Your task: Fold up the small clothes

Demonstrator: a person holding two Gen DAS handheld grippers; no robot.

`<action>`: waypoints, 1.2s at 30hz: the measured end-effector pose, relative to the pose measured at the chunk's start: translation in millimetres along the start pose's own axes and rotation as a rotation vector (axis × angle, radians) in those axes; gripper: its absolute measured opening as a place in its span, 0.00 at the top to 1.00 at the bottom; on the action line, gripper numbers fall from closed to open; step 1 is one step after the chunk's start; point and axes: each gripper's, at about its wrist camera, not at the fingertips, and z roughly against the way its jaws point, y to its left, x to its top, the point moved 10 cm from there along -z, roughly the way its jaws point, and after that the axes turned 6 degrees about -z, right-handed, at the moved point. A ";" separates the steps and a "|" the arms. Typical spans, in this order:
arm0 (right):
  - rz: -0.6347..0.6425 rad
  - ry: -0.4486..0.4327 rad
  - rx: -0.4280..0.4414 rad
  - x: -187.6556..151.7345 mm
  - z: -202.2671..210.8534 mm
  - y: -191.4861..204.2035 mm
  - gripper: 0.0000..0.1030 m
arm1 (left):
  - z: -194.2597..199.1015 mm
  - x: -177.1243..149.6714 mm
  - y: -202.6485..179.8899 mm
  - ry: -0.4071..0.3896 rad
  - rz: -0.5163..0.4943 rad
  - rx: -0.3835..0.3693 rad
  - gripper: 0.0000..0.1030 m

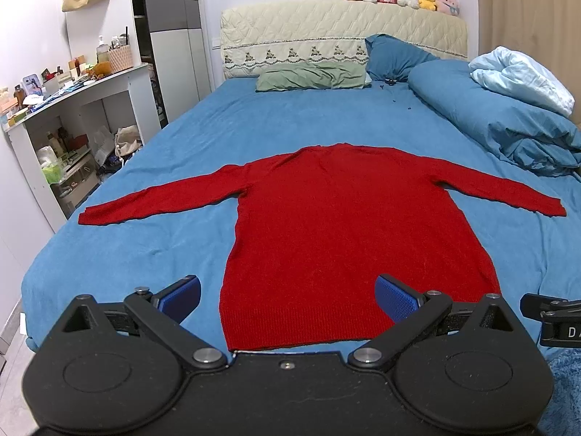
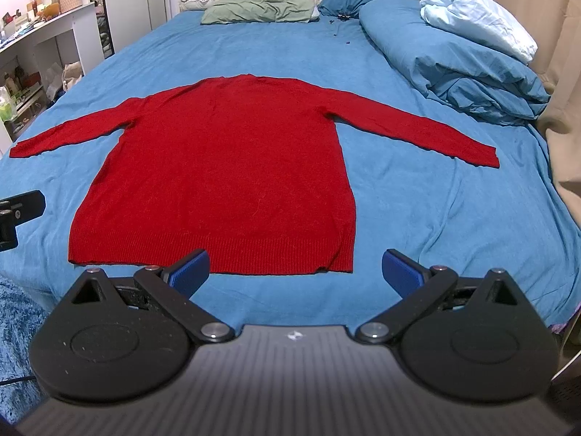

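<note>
A red long-sleeved sweater (image 1: 337, 225) (image 2: 225, 167) lies flat on the blue bed sheet (image 1: 163, 239) (image 2: 454, 218), both sleeves spread out to the sides and the hem nearest me. My left gripper (image 1: 288, 296) hovers open over the hem's left part, its blue pads wide apart and holding nothing. My right gripper (image 2: 296, 270) is open just short of the hem's right corner, also holding nothing. The right gripper's body (image 1: 552, 318) shows at the right edge of the left wrist view, and the left gripper's body (image 2: 18, 214) at the left edge of the right wrist view.
A bunched blue duvet (image 1: 501, 123) (image 2: 454, 58) with a pale blue quilt on it fills the bed's far right. A green pillow (image 1: 312, 76) (image 2: 254, 9) lies at the headboard. A cluttered white shelf desk (image 1: 72, 109) stands left of the bed. Beige curtain (image 2: 566, 72) hangs right.
</note>
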 end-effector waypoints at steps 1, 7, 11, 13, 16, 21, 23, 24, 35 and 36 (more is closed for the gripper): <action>0.000 0.000 0.001 -0.1 0.1 0.3 0.00 | 0.2 -0.4 0.0 0.000 0.000 0.001 0.00; 0.001 0.000 0.000 0.0 0.2 0.3 0.00 | -0.2 0.3 -0.1 0.001 -0.001 0.001 0.00; 0.001 0.000 0.000 -0.2 0.3 0.5 0.00 | -0.7 0.6 -0.6 0.002 -0.001 0.002 0.00; 0.001 0.000 -0.001 0.1 0.3 0.5 0.00 | -0.8 0.4 -0.6 0.003 0.000 0.001 0.00; 0.001 -0.001 -0.001 0.1 0.4 0.7 0.00 | -0.9 0.5 -0.7 0.002 0.000 0.002 0.00; 0.003 -0.002 0.000 0.2 0.7 1.4 0.00 | -0.8 0.9 -0.7 0.002 0.001 0.002 0.00; 0.004 -0.003 0.000 0.4 0.9 1.5 0.00 | -0.8 1.0 -0.7 0.002 0.001 0.003 0.00; 0.005 -0.003 0.001 0.5 1.2 2.0 0.00 | -0.8 1.0 -0.7 0.003 0.000 0.003 0.00; 0.006 -0.001 0.008 1.9 2.9 5.3 0.00 | 0.0 0.4 0.6 0.007 0.002 0.004 0.00; 0.004 -0.001 0.010 2.3 2.6 5.2 0.00 | -0.1 1.3 0.5 0.011 0.005 0.002 0.00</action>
